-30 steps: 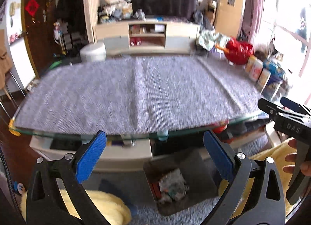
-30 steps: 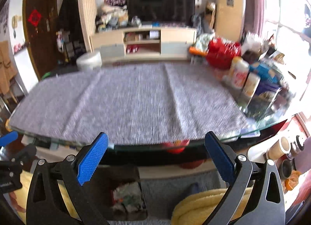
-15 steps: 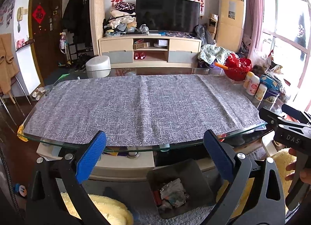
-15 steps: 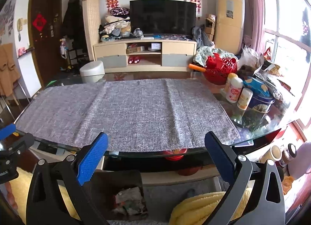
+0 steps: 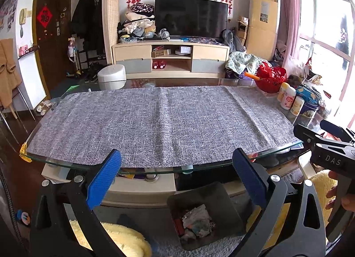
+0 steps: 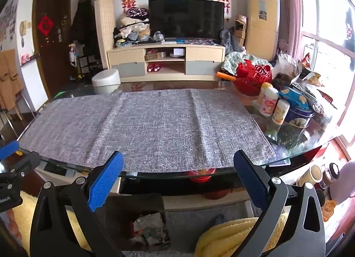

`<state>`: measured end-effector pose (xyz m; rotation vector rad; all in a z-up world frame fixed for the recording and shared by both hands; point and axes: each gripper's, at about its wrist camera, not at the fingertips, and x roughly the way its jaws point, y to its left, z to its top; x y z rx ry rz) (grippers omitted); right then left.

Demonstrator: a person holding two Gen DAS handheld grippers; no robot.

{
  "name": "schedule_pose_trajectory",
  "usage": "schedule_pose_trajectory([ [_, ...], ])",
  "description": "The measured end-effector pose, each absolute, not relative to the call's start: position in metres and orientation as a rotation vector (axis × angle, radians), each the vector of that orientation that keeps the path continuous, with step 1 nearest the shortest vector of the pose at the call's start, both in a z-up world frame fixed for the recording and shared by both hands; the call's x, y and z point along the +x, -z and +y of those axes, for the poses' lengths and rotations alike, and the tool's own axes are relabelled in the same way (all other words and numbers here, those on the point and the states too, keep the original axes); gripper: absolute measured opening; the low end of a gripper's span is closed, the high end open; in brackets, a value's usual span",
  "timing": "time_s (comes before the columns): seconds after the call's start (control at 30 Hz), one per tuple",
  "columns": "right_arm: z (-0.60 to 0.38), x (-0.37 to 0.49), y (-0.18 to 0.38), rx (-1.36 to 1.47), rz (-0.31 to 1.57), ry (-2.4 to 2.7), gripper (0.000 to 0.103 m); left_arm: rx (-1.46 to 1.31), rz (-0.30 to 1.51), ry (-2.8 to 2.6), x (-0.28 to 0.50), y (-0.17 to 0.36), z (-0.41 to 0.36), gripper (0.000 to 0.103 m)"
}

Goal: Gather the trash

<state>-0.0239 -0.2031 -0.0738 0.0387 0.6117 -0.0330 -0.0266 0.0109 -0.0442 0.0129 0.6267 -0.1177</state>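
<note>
A dark bin (image 5: 213, 197) (image 6: 124, 208) stands on the floor under the table's near edge, with crumpled paper and wrappers (image 5: 196, 221) (image 6: 150, 228) inside. My left gripper (image 5: 177, 172) is open and empty, held above the bin in front of the glass table. My right gripper (image 6: 178, 173) is also open and empty, to the right of the bin. The right gripper shows at the right edge of the left wrist view, held by a hand (image 5: 346, 199). A grey cloth (image 5: 159, 121) (image 6: 142, 128) covers the glass table (image 5: 279, 149) and bears no loose trash.
At the table's right end stand a red basket (image 6: 253, 77), bottles (image 6: 268, 101), a blue tin (image 6: 299, 117) and snack bags. Yellow fluffy slippers (image 5: 124, 239) (image 6: 226, 234) lie on the floor by the bin. A TV cabinet (image 5: 170, 59) and white stool (image 5: 112, 73) stand behind.
Both grippers have risen and tilted up, steadying from a blurred motion. The table now sits lower in both views. Both grippers stay open and empty.
</note>
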Motion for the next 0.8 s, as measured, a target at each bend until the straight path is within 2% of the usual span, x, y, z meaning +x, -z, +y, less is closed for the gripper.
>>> schedule_pose_trajectory([
  [0.8, -0.1969, -0.0237, 0.0714, 0.045, 0.619, 0.025, 0.100, -0.008, 0.610, 0.112, -0.0281, 0.0388, 0.0103, 0.095],
])
